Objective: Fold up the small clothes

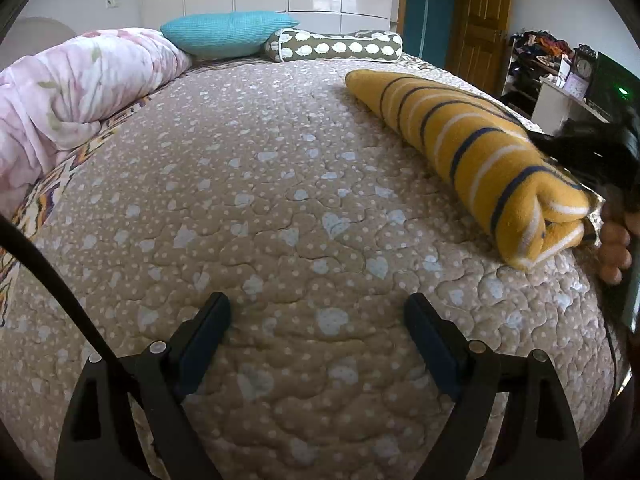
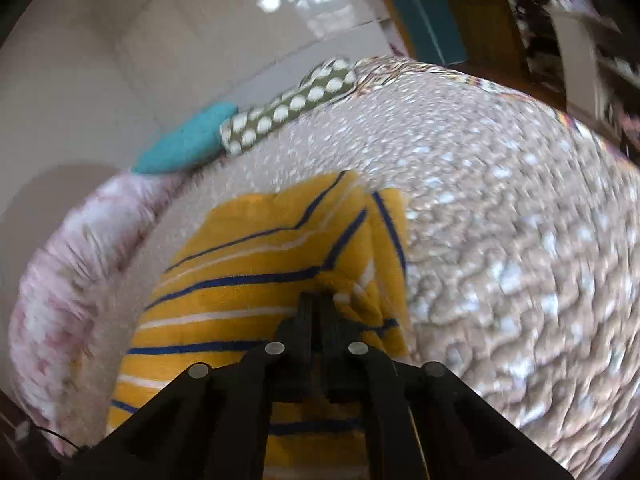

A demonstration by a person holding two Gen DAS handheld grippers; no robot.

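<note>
Right hand-held gripper [image 2: 316,300] pinches the folded garment [image 2: 256,280]; left [image 1: 316,308] spread, idle — a tug could undo the fold on the bed [image 1: 280,200].

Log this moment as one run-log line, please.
left gripper: open, empty | right gripper: shut on yellow striped garment | bed

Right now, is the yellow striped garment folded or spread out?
Folded: the yellow striped garment lies as a long, layered bundle on the bed, with the right gripper shut on it.
</note>
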